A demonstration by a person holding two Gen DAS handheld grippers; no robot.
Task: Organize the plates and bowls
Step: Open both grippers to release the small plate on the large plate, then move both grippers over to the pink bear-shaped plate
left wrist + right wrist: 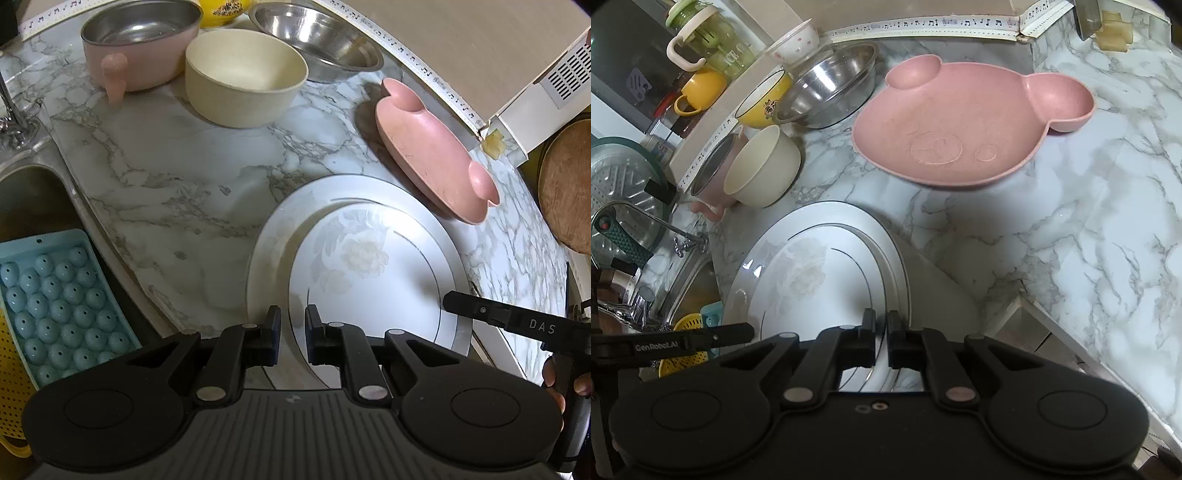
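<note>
A small floral white plate (369, 280) lies on a larger white plate (269, 258) on the marble counter. My left gripper (292, 328) is shut on the near rim of the small plate. My right gripper (881, 332) is shut on the plates' right rim (886, 266); the small plate (812, 280) shows there too. A pink bear plate (432, 155) (956, 125) lies beyond. A cream bowl (245, 75) (764, 166), a pink steel-lined bowl (138, 44) (714, 170) and a steel bowl (317, 37) (831, 85) stand at the back.
A sink (33, 192) with a blue tray (55, 302) and a yellow colander (687, 354) is at the left. A wooden board (569, 192) stands at the right. A yellow bowl (764, 99), a yellow mug (701, 88) and a jar (709, 40) stand behind. The counter edge (1071, 332) runs near right.
</note>
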